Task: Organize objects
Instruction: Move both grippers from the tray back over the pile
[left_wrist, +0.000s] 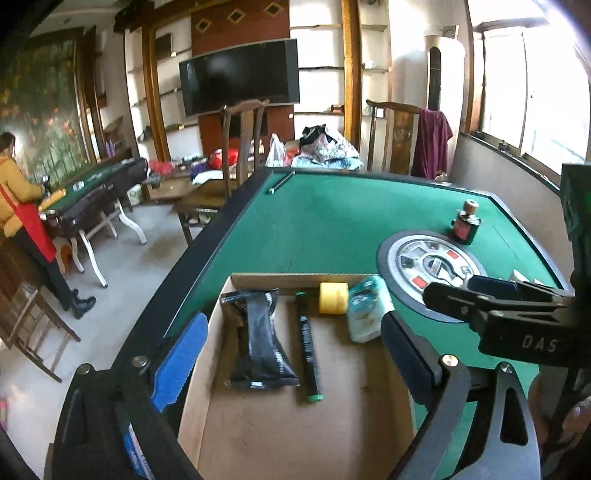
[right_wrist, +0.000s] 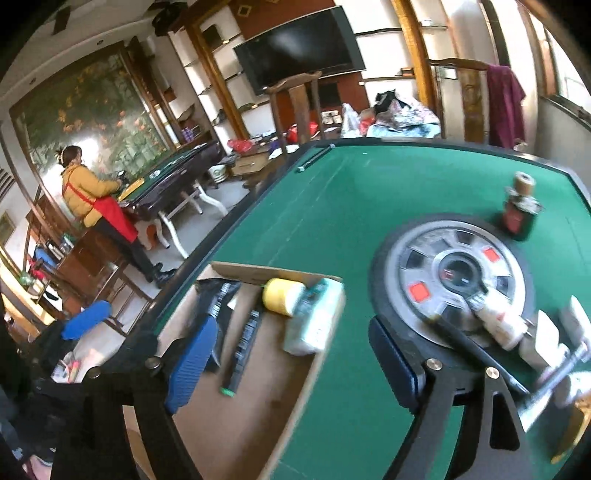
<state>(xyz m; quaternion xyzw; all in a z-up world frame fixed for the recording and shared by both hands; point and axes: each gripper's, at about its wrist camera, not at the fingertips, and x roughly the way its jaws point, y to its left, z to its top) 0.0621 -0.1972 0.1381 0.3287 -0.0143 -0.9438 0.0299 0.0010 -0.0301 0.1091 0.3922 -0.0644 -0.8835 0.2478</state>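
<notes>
On the green surface sits a cardboard box holding a black packet, a black marker, a yellow roll and a tissue pack. Both the left gripper and right gripper hang above it, jaws spread and empty. A small bottle stands beyond the round centre panel.
</notes>
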